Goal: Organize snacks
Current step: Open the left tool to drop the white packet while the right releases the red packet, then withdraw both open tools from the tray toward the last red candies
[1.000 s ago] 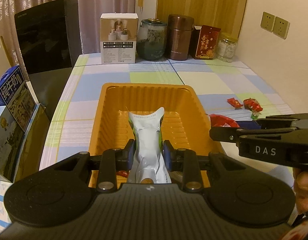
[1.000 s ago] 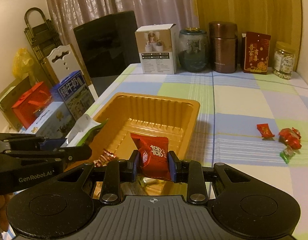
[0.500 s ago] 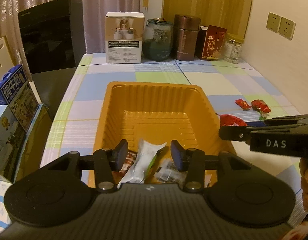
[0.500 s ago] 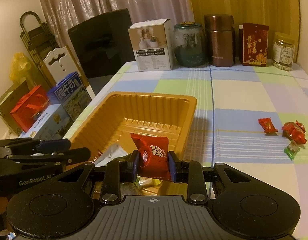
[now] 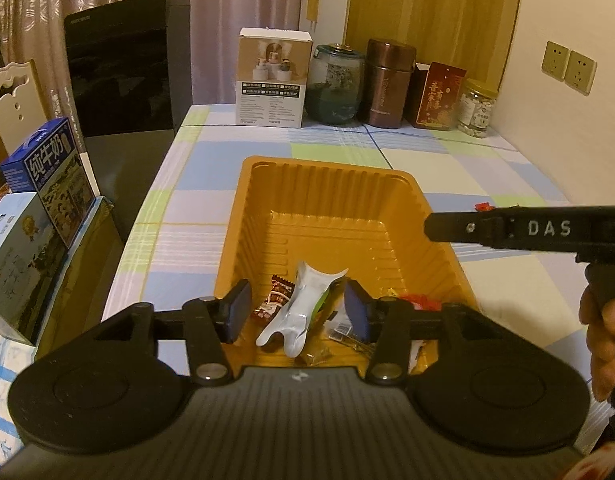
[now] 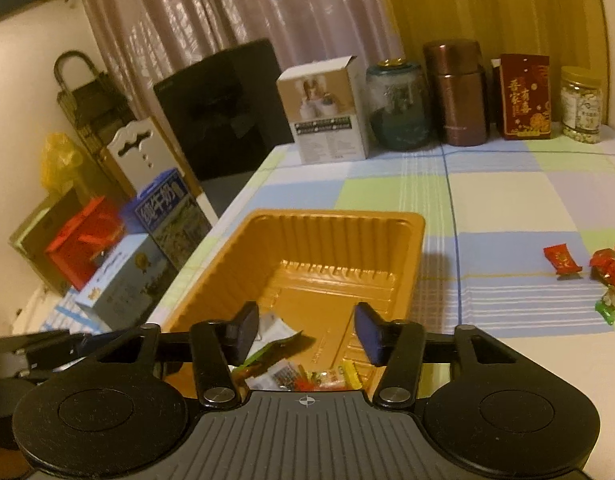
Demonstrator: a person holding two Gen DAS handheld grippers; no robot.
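An orange plastic tray point(image 5: 327, 184) sits on the checked tablecloth; it also shows in the right wrist view point(image 6: 335, 220). A white and green snack packet point(image 5: 297, 318) lies at its near end with a brown candy point(image 5: 273, 300) and other small wrappers. My left gripper point(image 5: 297, 314) is open and empty above that end. My right gripper point(image 6: 305, 330) is open and empty over the tray's near end, above several small wrapped snacks point(image 6: 327, 378). A red candy point(image 6: 561, 258) and red and green candies point(image 6: 609, 270) lie loose on the table to the right.
A white box point(image 5: 271, 80), a glass jar point(image 5: 337, 84), a brown canister point(image 5: 389, 84), a red packet point(image 5: 439, 98) and a nut jar point(image 5: 475, 108) line the table's far edge. Milk cartons point(image 5: 47, 176) stand off the left edge beside a black chair point(image 5: 127, 80).
My left gripper opened and dropped the white packet into the tray. My right gripper opened and let go of the red snack packet, which is now out of its jaws.
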